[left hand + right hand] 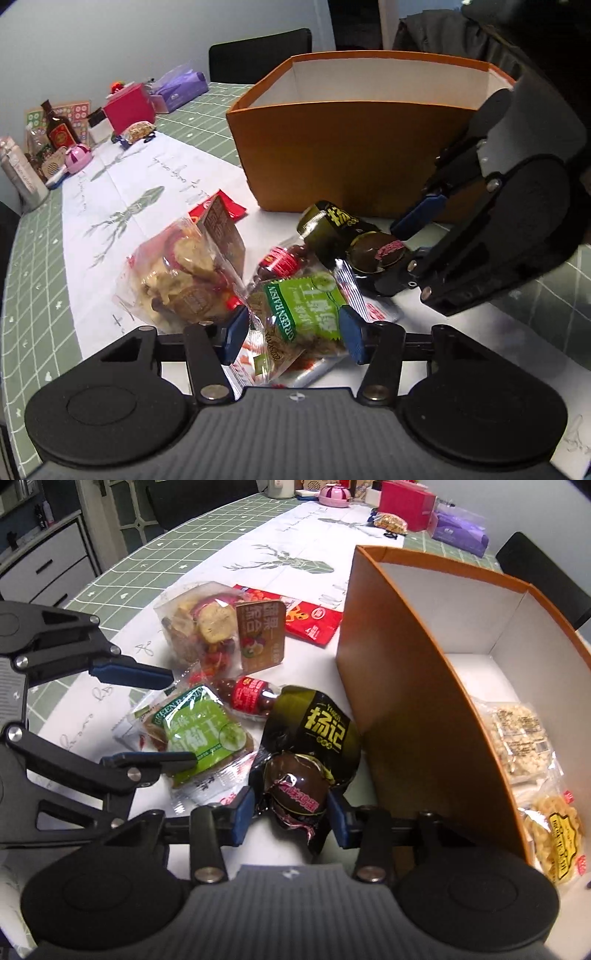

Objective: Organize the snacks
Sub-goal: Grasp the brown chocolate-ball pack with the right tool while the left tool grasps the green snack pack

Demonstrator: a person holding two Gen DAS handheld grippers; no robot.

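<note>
My left gripper is shut on a green raisin packet that lies on the white table runner; the pads press its two sides. From the right wrist view the left gripper straddles the same raisin packet. My right gripper is shut on a dark brown wrapped snack, beside a black packet with yellow characters. The right gripper shows in the left wrist view too. An orange box stands just right, holding two pale snack packets.
A clear bag of mixed crisps, a red packet and a small red-labelled packet lie near the grippers. The table's far end holds a pink box, a brown bottle and a purple pack. A black chair stands behind.
</note>
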